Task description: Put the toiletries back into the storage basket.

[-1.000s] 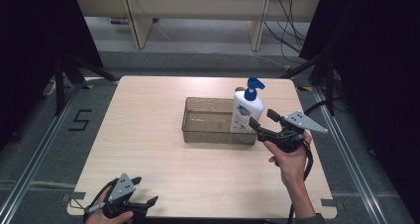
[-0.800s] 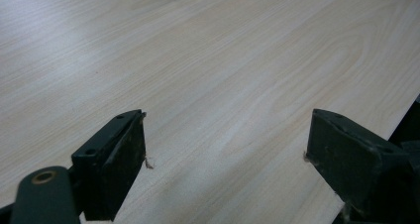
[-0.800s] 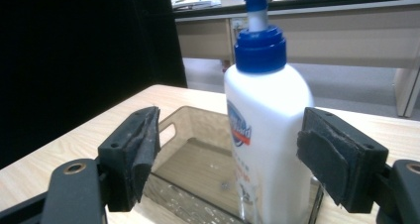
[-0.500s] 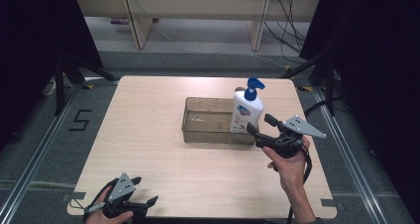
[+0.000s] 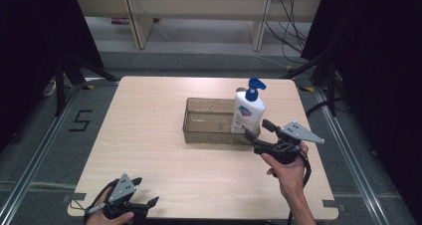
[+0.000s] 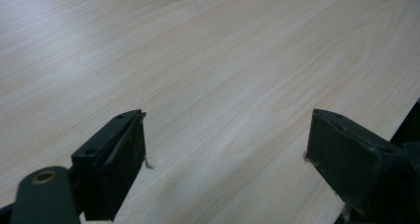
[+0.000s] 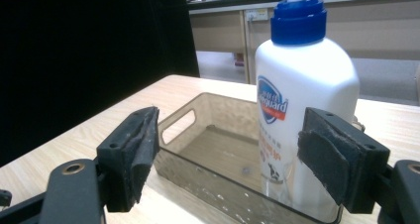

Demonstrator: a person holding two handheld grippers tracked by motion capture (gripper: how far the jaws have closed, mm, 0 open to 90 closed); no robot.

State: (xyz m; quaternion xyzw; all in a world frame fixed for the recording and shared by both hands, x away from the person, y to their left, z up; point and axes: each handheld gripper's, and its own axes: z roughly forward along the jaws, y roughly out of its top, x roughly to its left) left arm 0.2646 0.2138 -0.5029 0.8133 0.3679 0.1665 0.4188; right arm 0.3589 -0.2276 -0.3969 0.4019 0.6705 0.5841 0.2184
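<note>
Both tongs gape: right gripper (image 5: 255, 129) just beside the soap bottle (image 5: 248, 110) standing in the tray (image 5: 199, 135), left gripper (image 5: 144, 197) well apart.

Table (image 5: 164, 150) from above. A white pump bottle (image 5: 247, 111) stands upright in the right end of a clear tray (image 5: 199, 133). The right gripper (image 5: 259, 130), jaws open, lies just beside the tray. The left gripper (image 5: 147, 195) rests at the near edge.

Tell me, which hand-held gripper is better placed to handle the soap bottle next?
Probably the right hand-held gripper: it sits open beside the soap bottle standing in the tray. The left hand-held gripper is far off at the table's near edge.
</note>
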